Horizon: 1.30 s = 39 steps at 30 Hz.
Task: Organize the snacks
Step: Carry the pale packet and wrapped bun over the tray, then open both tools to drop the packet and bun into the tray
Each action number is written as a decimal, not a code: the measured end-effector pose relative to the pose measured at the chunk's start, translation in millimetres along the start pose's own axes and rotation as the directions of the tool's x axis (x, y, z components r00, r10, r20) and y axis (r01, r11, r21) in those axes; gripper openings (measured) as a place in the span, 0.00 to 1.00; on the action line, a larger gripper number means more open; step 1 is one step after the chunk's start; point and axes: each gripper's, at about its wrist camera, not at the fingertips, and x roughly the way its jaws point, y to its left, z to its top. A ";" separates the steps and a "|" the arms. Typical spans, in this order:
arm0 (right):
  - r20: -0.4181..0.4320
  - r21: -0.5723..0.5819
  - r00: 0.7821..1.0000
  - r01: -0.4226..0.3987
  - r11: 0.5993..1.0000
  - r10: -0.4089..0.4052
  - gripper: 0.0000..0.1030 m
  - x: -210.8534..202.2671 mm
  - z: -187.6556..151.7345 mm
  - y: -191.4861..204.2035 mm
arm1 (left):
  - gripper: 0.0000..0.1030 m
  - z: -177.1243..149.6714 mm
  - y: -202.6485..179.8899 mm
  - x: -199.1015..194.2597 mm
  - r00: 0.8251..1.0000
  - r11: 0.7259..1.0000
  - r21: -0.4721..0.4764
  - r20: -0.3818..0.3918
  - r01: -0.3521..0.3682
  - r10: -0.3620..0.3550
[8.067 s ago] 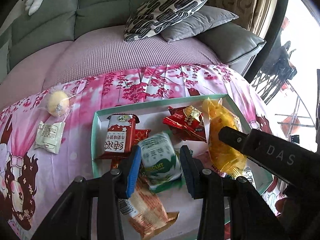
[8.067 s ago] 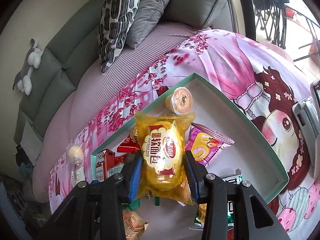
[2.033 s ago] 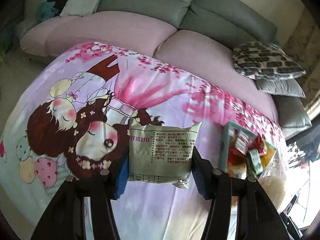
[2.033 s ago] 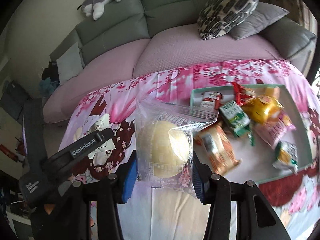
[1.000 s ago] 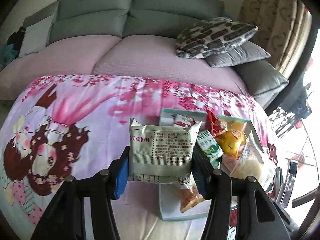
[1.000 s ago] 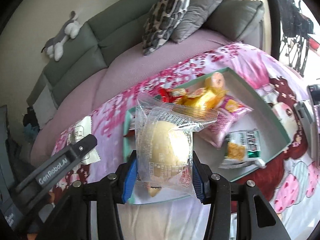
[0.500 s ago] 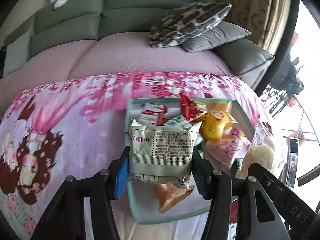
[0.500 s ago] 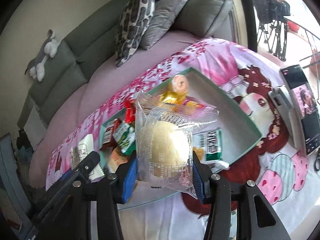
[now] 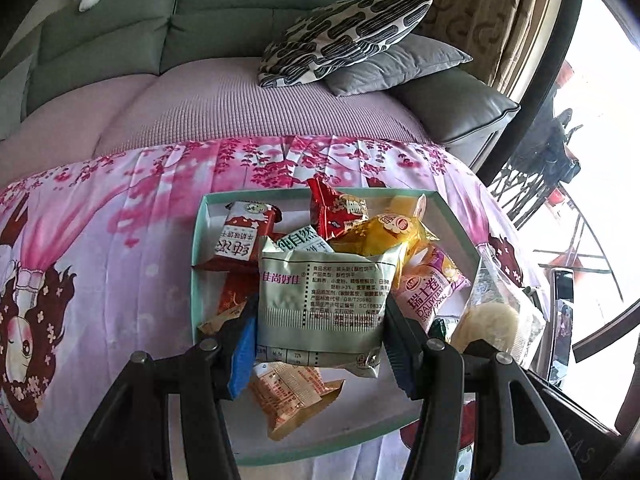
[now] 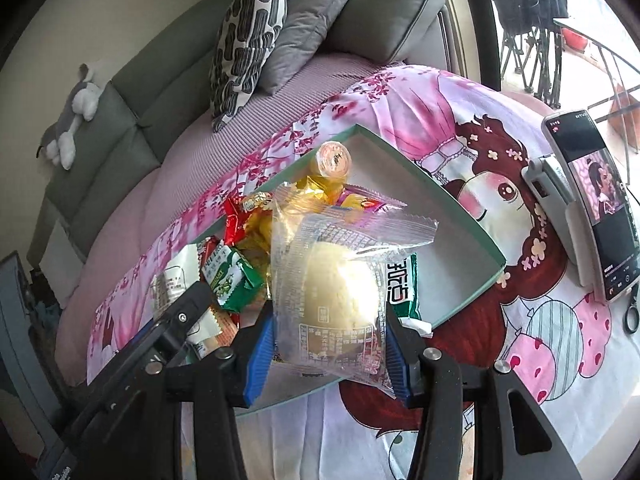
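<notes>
Left wrist view had my left gripper (image 9: 320, 344) clamped on the silver biscuit packet (image 9: 324, 304), over the teal tray (image 9: 452, 216). My right gripper (image 10: 328, 344) pinched the clear-wrapped bun (image 10: 340, 292); tray's free corner sat at 2 o'clock.

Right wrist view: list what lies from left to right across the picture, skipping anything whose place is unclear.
Plush toy → patterned cushion → clear-wrapped bun held in the right tool → phone.
</notes>
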 end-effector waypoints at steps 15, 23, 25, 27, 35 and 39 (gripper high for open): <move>-0.017 -0.001 1.000 -0.001 1.000 0.001 0.51 4.0 0.1 -1.5 | 0.64 0.1 2.8 1.9 0.999 0.998 -0.030 -0.026 0.047 -0.048; -0.018 -0.003 1.000 -0.001 1.000 0.001 0.51 4.2 -0.2 -0.9 | 0.65 0.8 5.6 -1.9 0.997 0.996 -0.051 -0.023 0.071 -0.073; -0.018 -0.004 1.000 0.000 1.000 0.000 0.51 4.1 -0.2 -0.9 | 0.66 1.6 4.7 -5.5 0.997 0.995 -0.053 -0.011 0.079 -0.080; -0.018 -0.005 1.000 0.000 1.000 0.000 0.51 4.2 -0.3 -0.9 | 0.66 2.5 4.3 -8.6 0.996 0.995 -0.051 -0.001 0.087 -0.087; -0.026 -0.016 1.000 0.000 1.000 0.000 0.52 6.0 -0.8 0.7 | 0.67 4.6 14.5 -16.5 1.000 0.996 -0.085 0.011 0.029 -0.028; -0.040 -0.037 0.999 -0.010 0.999 0.009 0.52 8.7 -2.9 4.7 | 0.72 3.1 24.5 -19.2 0.993 0.988 -0.097 -0.013 -0.122 0.121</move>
